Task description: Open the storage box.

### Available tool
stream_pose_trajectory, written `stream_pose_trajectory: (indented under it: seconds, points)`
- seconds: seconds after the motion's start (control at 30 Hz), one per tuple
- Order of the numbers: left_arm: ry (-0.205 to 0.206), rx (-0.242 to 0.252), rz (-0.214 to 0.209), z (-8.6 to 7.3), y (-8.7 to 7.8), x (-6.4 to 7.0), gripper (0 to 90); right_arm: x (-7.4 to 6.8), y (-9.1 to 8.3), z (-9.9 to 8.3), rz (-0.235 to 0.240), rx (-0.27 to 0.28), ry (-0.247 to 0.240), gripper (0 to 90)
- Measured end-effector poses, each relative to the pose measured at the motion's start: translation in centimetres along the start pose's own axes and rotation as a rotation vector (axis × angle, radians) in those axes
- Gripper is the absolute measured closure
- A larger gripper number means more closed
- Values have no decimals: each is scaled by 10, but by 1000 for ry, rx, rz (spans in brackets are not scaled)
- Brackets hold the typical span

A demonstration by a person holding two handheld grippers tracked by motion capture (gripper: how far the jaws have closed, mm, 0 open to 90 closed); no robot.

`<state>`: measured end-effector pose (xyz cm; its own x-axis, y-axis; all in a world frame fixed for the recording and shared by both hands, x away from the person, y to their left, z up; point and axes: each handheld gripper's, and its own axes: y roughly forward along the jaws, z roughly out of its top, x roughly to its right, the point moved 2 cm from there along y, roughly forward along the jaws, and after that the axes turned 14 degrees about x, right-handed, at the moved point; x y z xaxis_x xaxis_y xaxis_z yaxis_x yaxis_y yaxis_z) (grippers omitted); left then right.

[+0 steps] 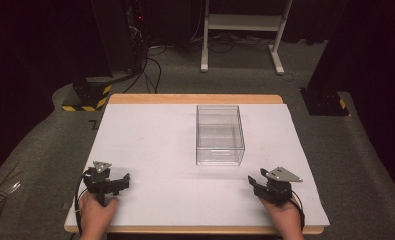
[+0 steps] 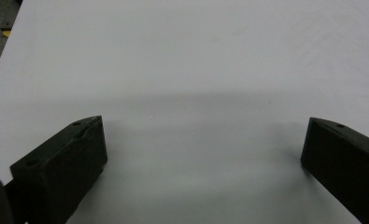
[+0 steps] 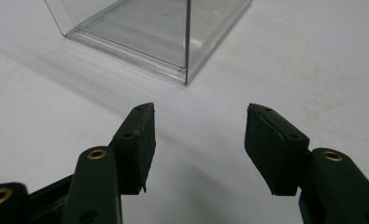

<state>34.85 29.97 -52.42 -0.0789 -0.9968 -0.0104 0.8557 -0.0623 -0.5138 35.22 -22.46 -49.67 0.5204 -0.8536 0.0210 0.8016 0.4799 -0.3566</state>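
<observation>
Both tongs rest low at the near edge of the white bench (image 1: 150, 145), the left tongs (image 1: 119, 183) and right tongs (image 1: 255, 184) each released, jaws spread and empty, probably a waiting pose. A clear plastic box (image 1: 219, 135) stands empty ahead of the right tongs, closer to them than to the left, well apart from both.

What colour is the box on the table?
It has no colour: the box is clear, see-through plastic. The right gripper view shows it best.
</observation>
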Motion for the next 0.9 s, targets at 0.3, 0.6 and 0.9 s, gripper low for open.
stream_pose_trajectory:
  seconds: [0.3,0.6,0.9]
  points:
    - [0,0,0,0,0,0,4,-13,4,7,47,34,-8,457]
    - [0,-1,1,0,0,0,4,-22,10,20,96,28,3,464]
    - [2,-1,1,0,0,0,4,-28,16,36,125,57,34,464]
